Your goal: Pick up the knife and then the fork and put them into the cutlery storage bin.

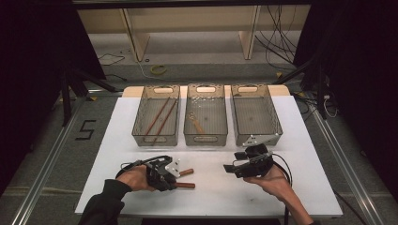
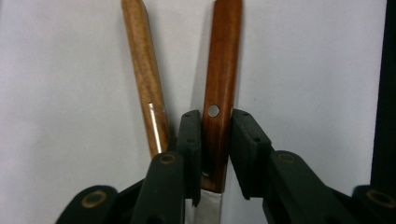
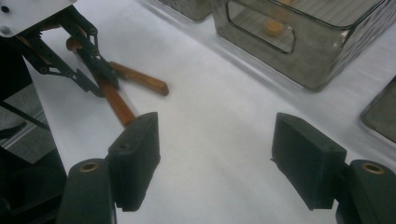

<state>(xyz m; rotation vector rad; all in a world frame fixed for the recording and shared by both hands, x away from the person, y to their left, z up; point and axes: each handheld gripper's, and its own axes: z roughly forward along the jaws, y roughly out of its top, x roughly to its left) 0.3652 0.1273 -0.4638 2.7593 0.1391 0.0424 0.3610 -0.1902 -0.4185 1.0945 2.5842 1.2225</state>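
My left gripper (image 1: 172,177) hides most of the two wooden-handled utensils (image 1: 187,179) from above, the red handle's metal blade (image 2: 208,207) runs off the bottom edge, so I cannot tell what kind they are.

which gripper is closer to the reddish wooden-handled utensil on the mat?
Left. The left gripper has its jaws around the reddish handle, pads closing on it. The right gripper is off to the side across bare mat, jaws open and empty.

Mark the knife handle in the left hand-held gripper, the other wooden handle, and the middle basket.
knife handle (image 2: 219,70), left gripper view, mid handle.
other wooden handle (image 2: 145,70), left gripper view, mid shaft.
middle basket (image 1: 205,139), high view, near wall.
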